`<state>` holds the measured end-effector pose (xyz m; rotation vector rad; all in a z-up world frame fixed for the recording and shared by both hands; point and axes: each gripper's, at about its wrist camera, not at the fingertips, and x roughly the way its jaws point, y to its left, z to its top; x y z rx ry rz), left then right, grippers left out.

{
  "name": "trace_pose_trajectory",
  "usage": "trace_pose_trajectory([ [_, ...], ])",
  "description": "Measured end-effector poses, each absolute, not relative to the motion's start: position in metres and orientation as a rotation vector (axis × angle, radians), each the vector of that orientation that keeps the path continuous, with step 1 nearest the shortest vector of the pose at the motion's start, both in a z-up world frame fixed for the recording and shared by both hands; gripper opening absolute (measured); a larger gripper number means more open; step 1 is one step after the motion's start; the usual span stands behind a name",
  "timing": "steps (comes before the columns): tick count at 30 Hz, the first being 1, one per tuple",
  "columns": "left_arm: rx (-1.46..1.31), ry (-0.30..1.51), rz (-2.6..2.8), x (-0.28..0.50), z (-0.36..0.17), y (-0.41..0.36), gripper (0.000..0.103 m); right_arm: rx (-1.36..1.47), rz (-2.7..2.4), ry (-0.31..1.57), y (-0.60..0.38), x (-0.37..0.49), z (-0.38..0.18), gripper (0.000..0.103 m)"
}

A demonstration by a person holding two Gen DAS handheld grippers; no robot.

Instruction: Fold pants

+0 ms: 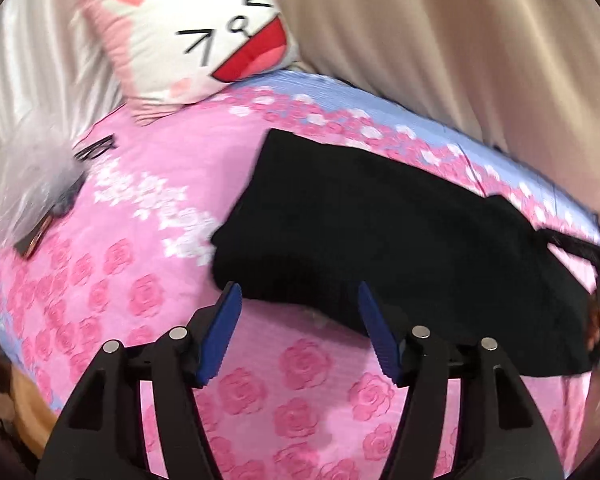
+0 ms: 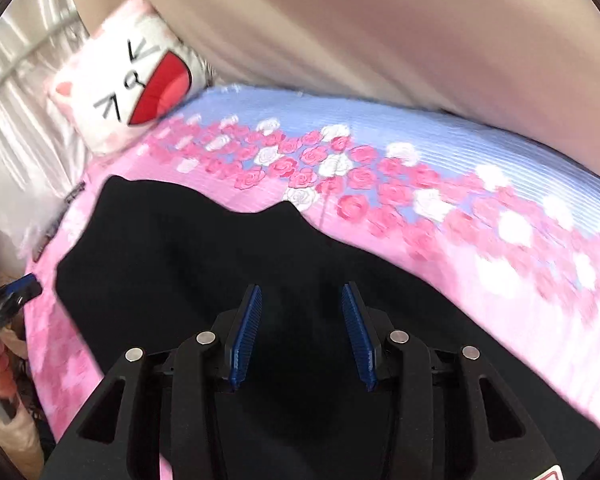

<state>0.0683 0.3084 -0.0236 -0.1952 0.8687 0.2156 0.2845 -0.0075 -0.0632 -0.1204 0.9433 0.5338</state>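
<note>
You are holding the left gripper (image 1: pixel 298 294) over the near edge of the black pants (image 1: pixel 380 232), and its blue pads (image 1: pixel 220 332) are standing well apart with nothing pinched between them; only the hem of the cloth and the pink sheet are showing through the gap. Off to the far left of that view, a clear plastic bag (image 1: pixel 32 184) with something dark in it is lying on the bedspread (image 1: pixel 140 220), and a white-and-pink cat-face cushion (image 1: pixel 188 36) is leaning at the head of the bed against pale curtains (image 1: pixel 460 40). The pants are lying in the middle of the bedspread as a thick, flat, dark slab, apparently already doubled over, running from a squared-off corner at the left toward the right edge of the picture, where a thin dark strip is trailing off the cloth; that end is smeared by motion blur, so you may be seeing a drawstring or just a fold. Moving to the right wrist view, the pants (image 2: pixel 172 248) are filling the lower centre, with a wavy upper edge lying on the rose-printed band of the bedspread (image 2: pixel 500 184). Your right gripper (image 2: pixel 302 296) is hanging directly above the dark fabric, jaws parted and the ribbed blue pads (image 2: pixel 246 332) clear of the cloth, holding nothing. At the left border of this view a blue fingertip of the other gripper is just showing beside the pants' left edge.
</note>
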Motion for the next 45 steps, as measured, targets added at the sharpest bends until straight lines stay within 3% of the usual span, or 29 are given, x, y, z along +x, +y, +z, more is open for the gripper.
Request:
trace_pose_trajectory([
  [1, -0.163, 0.879, 0.215, 0.074, -0.028, 0.302, 0.059, -0.170, 0.512, 0.953, 0.000, 0.292, -0.071, 0.045],
  [2, -0.134, 0.894, 0.222, 0.080, -0.034, 0.297, 0.059, -0.241, 0.494, 0.962, 0.009, 0.298, -0.078, 0.022],
  [3, -0.109, 0.909, 0.233, 0.085, -0.039, 0.293, 0.059, -0.287, 0.479, 0.931, 0.014, 0.303, -0.073, 0.009],
  [4, -0.096, 0.917, 0.237, 0.080, -0.039, 0.292, 0.059, -0.286, 0.459, 0.900, 0.014, 0.311, -0.063, 0.002],
  [9, -0.077, 0.955, 0.271, 0.091, -0.058, 0.297, 0.071, -0.178, 0.357, 0.883, -0.011, 0.355, -0.049, 0.000],
  [12, -0.093, 0.941, 0.273, 0.080, -0.058, 0.310, 0.078, -0.136, 0.465, 0.832, -0.010, 0.311, -0.035, 0.012],
  [14, -0.082, 0.930, 0.294, 0.071, -0.059, 0.318, 0.083, -0.164, 0.553, 0.858, 0.002, 0.280, -0.046, 0.015],
  [17, -0.078, 0.942, 0.292, 0.073, -0.065, 0.319, 0.083, -0.242, 0.557, 0.916, 0.023, 0.278, -0.074, 0.013],
  [18, -0.061, 0.946, 0.302, 0.079, -0.068, 0.317, 0.083, -0.270, 0.522, 0.913, 0.027, 0.290, -0.084, 0.004],
  [20, -0.032, 0.924, 0.309, 0.090, -0.071, 0.312, 0.084, -0.165, 0.501, 0.892, 0.020, 0.309, -0.074, 0.003],
  [22, -0.026, 0.905, 0.332, 0.098, -0.071, 0.313, 0.085, -0.070, 0.457, 0.897, 0.012, 0.314, -0.058, 0.005],
  [24, -0.054, 0.906, 0.320, 0.094, -0.066, 0.321, 0.085, -0.038, 0.496, 0.857, 0.009, 0.292, -0.042, 0.017],
  [25, -0.078, 0.898, 0.300, 0.085, -0.061, 0.329, 0.086, -0.052, 0.509, 0.846, 0.010, 0.279, -0.037, 0.017],
  [27, -0.095, 0.882, 0.307, 0.062, -0.052, 0.347, 0.087, -0.095, 0.592, 0.841, 0.022, 0.238, -0.035, 0.035],
  [29, -0.031, 0.872, 0.413, 0.046, -0.046, 0.357, 0.086, -0.153, 0.661, 0.841, 0.039, 0.208, -0.040, 0.044],
  [31, 0.003, 0.859, 0.470, 0.031, -0.035, 0.365, 0.086, -0.252, 0.788, 0.836, 0.078, 0.173, -0.045, 0.046],
  [32, -0.009, 0.852, 0.478, 0.025, -0.030, 0.368, 0.086, -0.305, 0.841, 0.825, 0.103, 0.160, -0.047, 0.053],
  [33, -0.021, 0.844, 0.477, 0.020, -0.026, 0.369, 0.086, -0.348, 0.874, 0.809, 0.122, 0.152, -0.049, 0.066],
  [35, -0.033, 0.820, 0.460, 0.010, -0.016, 0.366, 0.086, -0.490, 0.918, 0.731, 0.168, 0.129, -0.054, 0.076],
  [40, -0.006, 0.811, 0.446, -0.014, -0.009, 0.357, 0.086, -0.752, 0.930, 0.673, 0.253, 0.125, -0.084, 0.075],
  [41, -0.016, 0.815, 0.440, -0.018, -0.010, 0.358, 0.086, -0.774, 0.936, 0.726, 0.265, 0.135, -0.093, 0.061],
  [42, -0.026, 0.818, 0.436, -0.024, -0.011, 0.359, 0.086, -0.751, 0.931, 0.761, 0.271, 0.151, -0.093, 0.025],
  [43, -0.030, 0.818, 0.437, -0.027, -0.011, 0.360, 0.086, -0.670, 0.955, 0.792, 0.270, 0.160, -0.082, 0.023],
  [44, -0.030, 0.816, 0.433, -0.032, -0.012, 0.360, 0.086, -0.580, 0.963, 0.788, 0.260, 0.166, -0.066, 0.009],
  [45, -0.028, 0.810, 0.431, -0.036, -0.011, 0.359, 0.086, -0.490, 0.949, 0.739, 0.251, 0.173, -0.041, 0.009],
])
